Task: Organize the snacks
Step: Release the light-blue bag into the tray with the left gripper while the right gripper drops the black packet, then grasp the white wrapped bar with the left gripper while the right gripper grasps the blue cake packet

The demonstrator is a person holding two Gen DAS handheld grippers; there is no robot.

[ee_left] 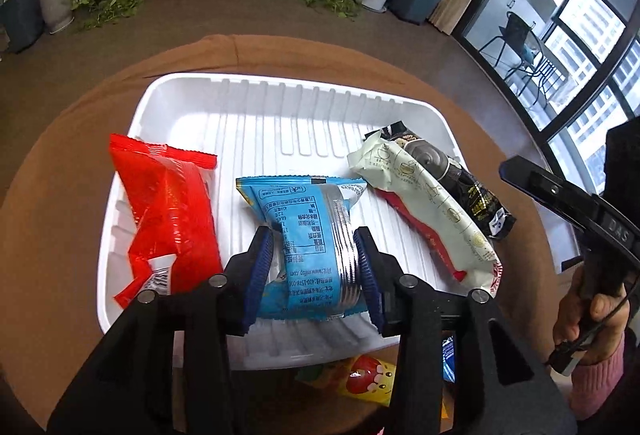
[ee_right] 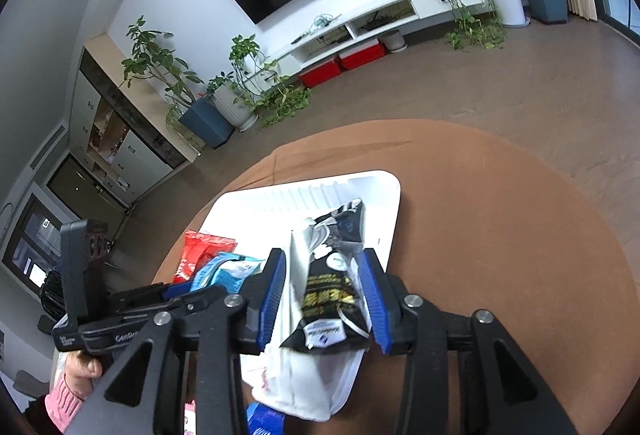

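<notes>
A white ribbed tray (ee_left: 256,123) sits on a round brown table. In it lie a red packet (ee_left: 172,211) at the left, a blue packet (ee_left: 312,235) in the middle, and a white packet (ee_left: 432,211) with a black packet (ee_left: 476,195) at the right. My left gripper (ee_left: 316,267) is shut on the blue packet, low over the tray. In the right wrist view, my right gripper (ee_right: 322,295) has its jaws either side of the black packet (ee_right: 332,287), the pads at its edges, above the tray (ee_right: 384,195).
A yellow and red snack packet (ee_left: 368,379) and a blue one (ee_left: 448,355) lie on the table (ee_right: 500,215) in front of the tray's near edge. Plants, a white TV bench and red boxes stand far behind on the floor.
</notes>
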